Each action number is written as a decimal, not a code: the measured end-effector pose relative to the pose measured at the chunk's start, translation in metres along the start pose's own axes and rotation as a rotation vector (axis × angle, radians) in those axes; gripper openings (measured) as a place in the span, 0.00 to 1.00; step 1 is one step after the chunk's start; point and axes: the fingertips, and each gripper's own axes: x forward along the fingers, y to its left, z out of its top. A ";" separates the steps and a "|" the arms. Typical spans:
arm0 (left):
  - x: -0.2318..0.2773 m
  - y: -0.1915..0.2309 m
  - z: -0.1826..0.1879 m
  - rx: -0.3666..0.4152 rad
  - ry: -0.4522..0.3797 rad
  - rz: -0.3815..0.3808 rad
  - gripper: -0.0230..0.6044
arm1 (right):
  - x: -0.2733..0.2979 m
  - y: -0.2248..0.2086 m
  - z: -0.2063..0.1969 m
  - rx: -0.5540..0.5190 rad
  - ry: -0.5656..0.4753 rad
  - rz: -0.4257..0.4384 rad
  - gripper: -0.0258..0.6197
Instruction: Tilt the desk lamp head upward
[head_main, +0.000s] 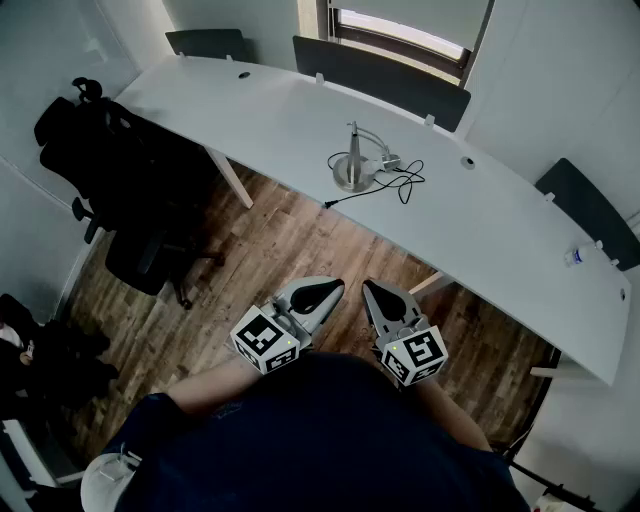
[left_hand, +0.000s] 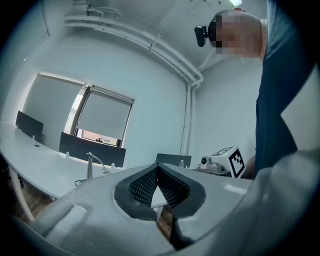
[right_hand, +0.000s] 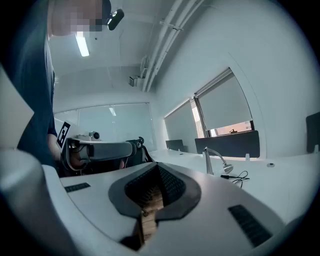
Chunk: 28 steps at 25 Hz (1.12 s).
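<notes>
A small silver desk lamp (head_main: 353, 160) stands on the long white desk (head_main: 290, 120), on a round base with its thin arm bent over and its head (head_main: 388, 161) hanging low to the right; a black cable (head_main: 385, 183) trails from it. The lamp also shows small in the left gripper view (left_hand: 93, 165) and the right gripper view (right_hand: 216, 160). My left gripper (head_main: 330, 288) and right gripper (head_main: 372, 288) are both shut and empty, held side by side close to my body over the wood floor, well short of the desk and lamp.
Black office chairs (head_main: 130, 190) stand left of the desk over the wooden floor (head_main: 300, 250). Dark divider panels (head_main: 385, 80) line the desk's far edge. A small bottle (head_main: 576, 256) sits at the desk's right end. Desk legs (head_main: 232, 178) stand below the near edge.
</notes>
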 end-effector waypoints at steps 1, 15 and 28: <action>0.001 -0.002 -0.001 -0.001 0.000 0.001 0.05 | -0.002 -0.001 -0.001 0.002 0.000 0.000 0.05; 0.008 0.001 -0.012 -0.013 0.015 0.060 0.05 | -0.007 -0.011 -0.011 0.001 -0.014 0.016 0.05; 0.067 0.130 0.001 -0.031 -0.019 -0.013 0.05 | 0.082 -0.090 0.006 -0.056 0.047 -0.141 0.06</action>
